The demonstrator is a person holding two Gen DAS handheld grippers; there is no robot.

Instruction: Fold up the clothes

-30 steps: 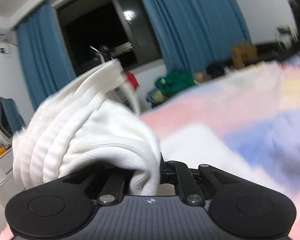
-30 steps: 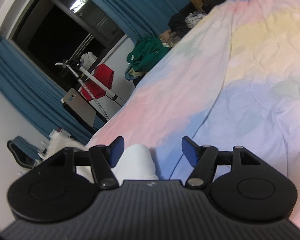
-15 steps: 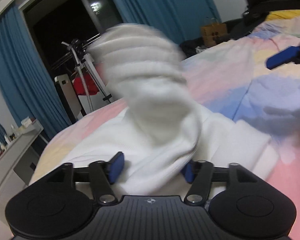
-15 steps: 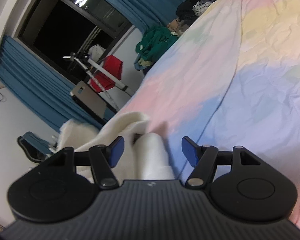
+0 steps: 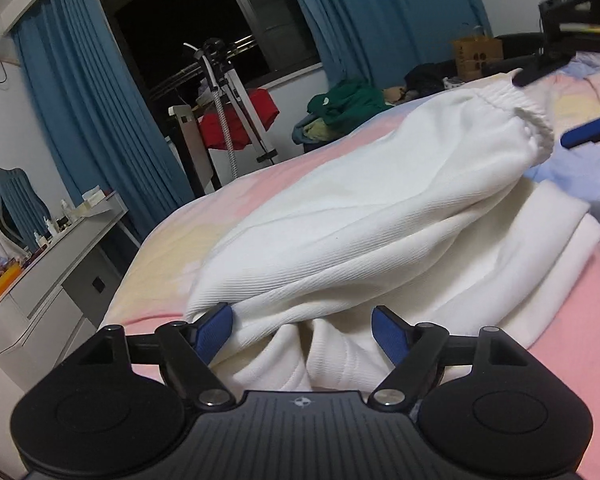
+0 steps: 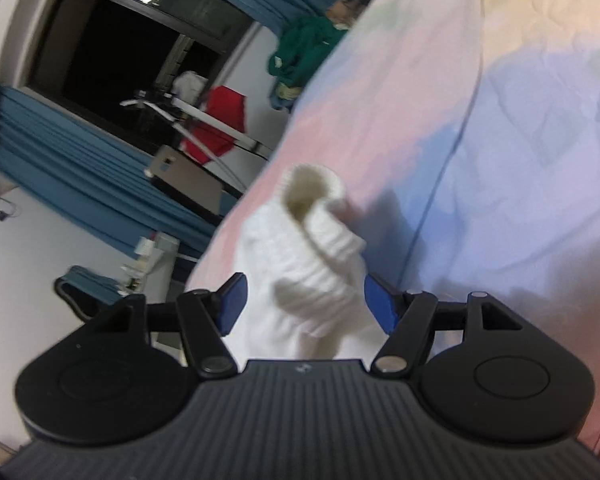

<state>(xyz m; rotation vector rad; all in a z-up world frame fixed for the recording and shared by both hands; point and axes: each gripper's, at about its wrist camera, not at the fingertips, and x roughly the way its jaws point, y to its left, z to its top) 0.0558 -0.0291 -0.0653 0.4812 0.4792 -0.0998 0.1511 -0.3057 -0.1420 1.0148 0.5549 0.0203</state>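
Note:
A white ribbed garment lies on the pastel bed sheet. One sleeve lies across it, its cuff pointing far right. My left gripper is open at the garment's near edge, its blue fingertips on either side of the cloth folds. In the right wrist view the sleeve cuff lies between the open fingers of my right gripper, cuff opening facing away; the view is blurred. The right gripper's blue fingertip shows at the far right of the left wrist view, beside the cuff.
A grey desk with small items stands left of the bed. A clothes stand with a red garment and a green clothes pile are behind the bed, under blue curtains. The sheet extends to the right.
My left gripper has let go of the sleeve and opened; the sleeve swung over and now lies across the garment. The cuff has come between the right gripper's open fingers.

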